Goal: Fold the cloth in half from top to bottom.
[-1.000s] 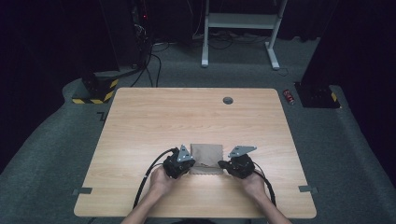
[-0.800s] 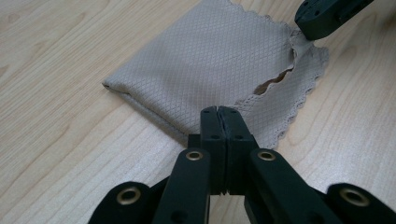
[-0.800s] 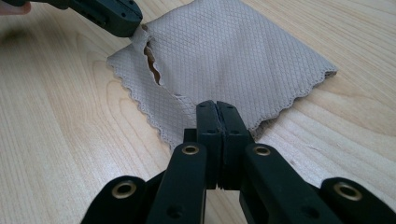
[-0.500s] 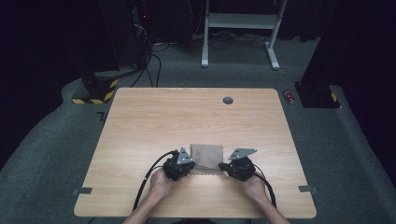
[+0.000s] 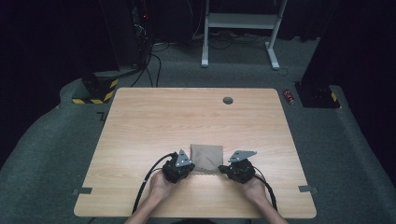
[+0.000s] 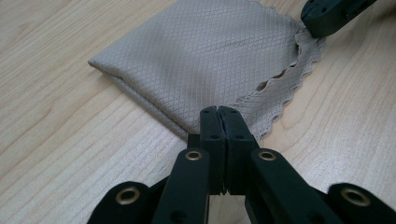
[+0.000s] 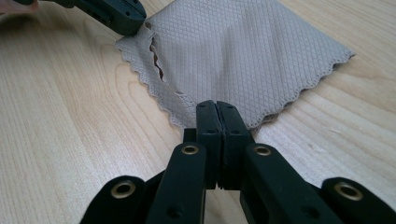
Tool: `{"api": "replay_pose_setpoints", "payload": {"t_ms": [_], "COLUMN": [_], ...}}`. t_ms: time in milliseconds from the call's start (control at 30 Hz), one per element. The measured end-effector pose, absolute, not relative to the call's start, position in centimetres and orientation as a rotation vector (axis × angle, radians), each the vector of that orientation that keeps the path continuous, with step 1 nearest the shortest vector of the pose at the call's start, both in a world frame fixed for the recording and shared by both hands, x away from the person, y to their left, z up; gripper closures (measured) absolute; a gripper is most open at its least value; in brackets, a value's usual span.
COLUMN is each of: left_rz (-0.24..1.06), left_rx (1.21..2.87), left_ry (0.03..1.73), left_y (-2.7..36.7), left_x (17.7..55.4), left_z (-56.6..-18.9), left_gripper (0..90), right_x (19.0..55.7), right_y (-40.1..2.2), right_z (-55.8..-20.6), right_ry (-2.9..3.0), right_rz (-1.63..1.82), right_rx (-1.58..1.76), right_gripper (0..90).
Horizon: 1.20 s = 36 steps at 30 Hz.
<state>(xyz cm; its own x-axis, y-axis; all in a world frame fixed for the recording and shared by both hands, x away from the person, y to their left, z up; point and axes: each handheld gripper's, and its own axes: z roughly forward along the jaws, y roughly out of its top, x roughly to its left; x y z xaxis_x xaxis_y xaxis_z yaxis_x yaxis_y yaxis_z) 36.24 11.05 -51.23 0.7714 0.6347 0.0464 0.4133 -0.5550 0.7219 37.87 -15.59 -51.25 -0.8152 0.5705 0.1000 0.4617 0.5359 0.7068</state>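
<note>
— Little has been moved since the earlier frames: both near corners of the cloth (image 5: pixel 207 157) stay pinched, and it is kept flat.

— How is it gripped?

— The left tongs (image 6: pixel 218 113) are clenched on one scalloped corner, the right tongs (image 7: pixel 216 108) on the other. A folded beige square with diamond weave is seen, laid near the counter's (image 5: pixel 187 116) front edge.

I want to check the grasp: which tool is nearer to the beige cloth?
Neither: left tool and right tool each pinch a near corner of the folded beige cloth.
</note>
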Motion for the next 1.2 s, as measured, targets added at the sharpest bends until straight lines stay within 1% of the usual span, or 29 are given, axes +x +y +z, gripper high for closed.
{"api": "replay_pose_setpoints", "payload": {"t_ms": [167,233,433,533,667,867,1000,1200], "left_rz": [0.373,0.357,0.317,0.330,0.352,0.361,0.359,0.365], "left_rx": [2.229,2.214,2.100,2.089,2.088,2.152,2.177,2.209], "left_ry": [0.782,0.785,0.834,0.846,0.859,0.867,0.866,0.870], "left_y": [11.4,11.7,12.6,12.3,11.2,10.0,10.2,11.1], "left_x": [36.1,36.0,36.3,36.6,37.1,37.4,37.1,36.5], "left_z": [-51.3,-51.2,-50.4,-50.0,-49.7,-50.7,-51.0,-51.6], "left_gripper": [85.8,81.4,66.8,61.6,59.0,58.0,57.3,56.3], "right_x": [37.8,37.7,37.4,37.6,38.1,38.3,38.1,37.1], "right_y": [-15.9,-16.1,-16.7,-17.1,-16.8,-15.2,-14.6,-15.0], "right_z": [-51.5,-51.5,-50.6,-50.2,-50.0,-50.6,-51.3,-51.7], "right_ry": [2.625,2.629,2.594,2.564,2.538,2.559,2.581,2.575], "right_rz": [1.179,1.200,1.264,1.294,1.285,1.213,1.154,1.120], "right_rx": [0.921,0.947,0.951,0.980,1.008,0.975,0.956,0.920], "right_gripper": [86.6,82.6,78.1,77.4,77.5,76.4,72.6,66.7]}}
